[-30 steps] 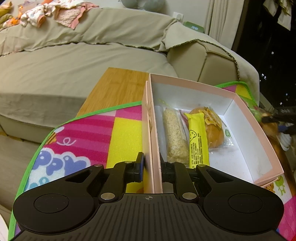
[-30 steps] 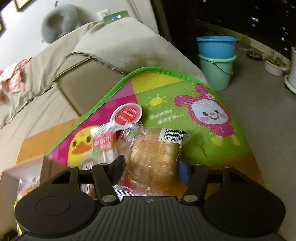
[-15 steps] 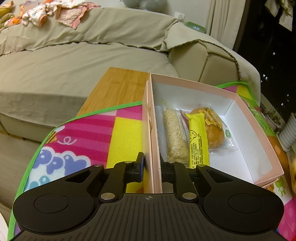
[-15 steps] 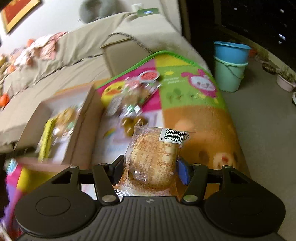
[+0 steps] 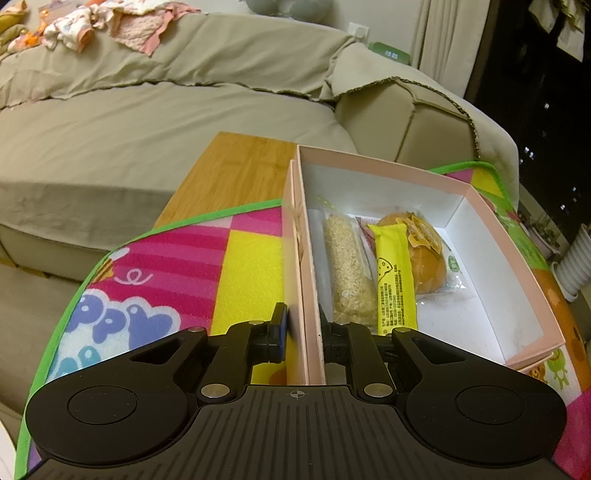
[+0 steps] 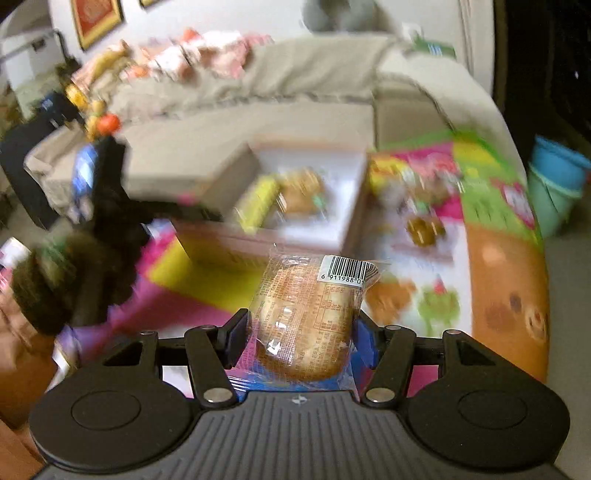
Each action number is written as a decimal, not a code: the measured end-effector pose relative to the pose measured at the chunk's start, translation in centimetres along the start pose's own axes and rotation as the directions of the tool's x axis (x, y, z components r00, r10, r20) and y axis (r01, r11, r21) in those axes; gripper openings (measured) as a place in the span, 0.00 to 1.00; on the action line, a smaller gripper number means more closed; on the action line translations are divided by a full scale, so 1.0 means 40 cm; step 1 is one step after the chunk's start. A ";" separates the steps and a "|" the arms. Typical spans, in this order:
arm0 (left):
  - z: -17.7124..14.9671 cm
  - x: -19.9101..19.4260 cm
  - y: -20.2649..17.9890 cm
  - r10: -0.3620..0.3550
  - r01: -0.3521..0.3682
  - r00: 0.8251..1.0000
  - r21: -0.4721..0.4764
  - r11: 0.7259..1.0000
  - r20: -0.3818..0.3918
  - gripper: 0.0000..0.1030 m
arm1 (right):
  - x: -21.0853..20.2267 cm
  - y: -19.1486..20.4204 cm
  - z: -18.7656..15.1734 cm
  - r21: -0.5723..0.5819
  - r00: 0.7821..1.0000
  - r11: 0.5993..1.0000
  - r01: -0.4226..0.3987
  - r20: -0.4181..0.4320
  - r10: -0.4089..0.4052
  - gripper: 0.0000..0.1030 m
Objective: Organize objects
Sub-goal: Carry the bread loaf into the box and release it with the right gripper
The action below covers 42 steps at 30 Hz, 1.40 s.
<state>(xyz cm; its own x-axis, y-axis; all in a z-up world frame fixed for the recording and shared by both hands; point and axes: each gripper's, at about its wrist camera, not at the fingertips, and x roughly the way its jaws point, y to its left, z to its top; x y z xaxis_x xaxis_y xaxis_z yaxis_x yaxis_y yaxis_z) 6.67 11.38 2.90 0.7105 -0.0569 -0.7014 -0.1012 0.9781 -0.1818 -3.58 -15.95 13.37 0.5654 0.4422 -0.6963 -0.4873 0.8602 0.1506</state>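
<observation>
Wrapped bun (image 6: 301, 321), clear pkg w/ barcode label at top: clamped between the fingers (image 6: 236, 334) of right gripper (image 6: 301, 338), pads pressing both sides of the wrapper. Bun is in the air above the play mat (image 6: 207, 280), short of the near wall of the box (image 6: 354, 206). Right-wrist view heavily blurred beyond the bun; box contents there only read as yellow and brown smears.

Pink box (image 5: 517, 266), white inside, open top, sits on the mat w/ its far end over the bare wood tabletop (image 5: 240, 166). Inside, along left wall: oat-coloured bar (image 5: 347, 273) in clear wrap, yellow bar (image 5: 395, 284) just beside it to the right, touching; round bun w/ orange label (image 5: 424, 254) behind/right of the yellow bar, partly under it. Right half of box floor bare.

Left gripper (image 5: 301, 328): nearly closed, pinching left wall of the box at its near corner, one finger outside, one inside.

Mat (image 5: 159, 266): green border, pink/yellow squares, cartoon print. A few more wrapped snacks (image 6: 421, 225) lie on the mat right of the box; too blurred to ID.

Around: beige sofa (image 5: 147, 122) behind the table, clothes (image 5: 85, 26) heaped on its back. Blue bucket (image 6: 557, 184) on floor at far right. Dark fuzzy shape (image 6: 74, 273) at left of right-wrist view, can't tell what.
</observation>
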 end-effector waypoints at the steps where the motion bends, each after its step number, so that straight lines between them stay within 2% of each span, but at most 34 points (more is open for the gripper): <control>1: -0.001 -0.001 0.000 -0.001 0.001 1.000 -0.003 1.000 0.001 0.15 | -0.012 0.008 0.019 -0.004 0.999 1.000 -0.011 0.031 0.011 0.57; 5: -0.002 -0.003 0.000 -0.001 0.001 1.000 -0.007 1.000 0.001 0.15 | -0.039 0.038 0.112 -0.020 0.987 0.999 -0.031 0.155 0.034 0.57; 8: -0.004 -0.004 -0.002 -0.003 0.003 1.000 -0.004 1.000 0.001 0.15 | -0.008 0.049 0.177 -0.028 0.977 0.999 -0.029 0.211 0.034 0.57; 16: -0.004 -0.005 -0.006 -0.005 0.005 1.000 -0.009 1.000 -0.003 0.15 | 0.136 0.049 0.264 0.038 0.979 0.998 -0.057 0.199 0.049 0.57; 20: -0.002 -0.007 -0.007 -0.005 0.005 1.000 -0.010 1.000 -0.004 0.15 | 0.187 0.047 0.277 0.055 0.982 0.996 -0.063 0.182 0.053 0.64; 25: -0.003 -0.007 -0.009 -0.004 0.004 1.000 -0.010 1.000 -0.003 0.15 | 0.185 0.030 0.258 0.057 0.982 0.997 -0.047 0.187 0.035 0.71; 31: -0.002 -0.007 -0.008 -0.003 0.003 1.000 -0.010 1.000 -0.004 0.15 | 0.170 -0.030 0.223 0.101 0.985 0.995 0.011 0.173 -0.029 0.72; 37: -0.001 -0.009 -0.007 -0.002 0.002 1.000 -0.010 1.000 -0.004 0.15 | 0.151 -0.150 0.171 0.184 0.980 0.976 0.114 0.142 -0.141 0.73; 42: 0.001 -0.011 -0.008 0.000 0.000 1.000 -0.007 1.000 -0.005 0.15 | 0.144 -0.243 0.126 0.245 0.967 0.949 0.200 0.104 -0.230 0.74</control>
<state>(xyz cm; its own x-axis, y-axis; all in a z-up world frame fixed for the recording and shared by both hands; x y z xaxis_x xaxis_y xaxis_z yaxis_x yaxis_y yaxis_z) 6.41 11.11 3.31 0.7067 -0.0581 -0.7052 -0.1062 0.9766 -0.1869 7.77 -20.50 11.43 0.7286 0.2561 -0.6353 -0.1865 0.9666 0.1757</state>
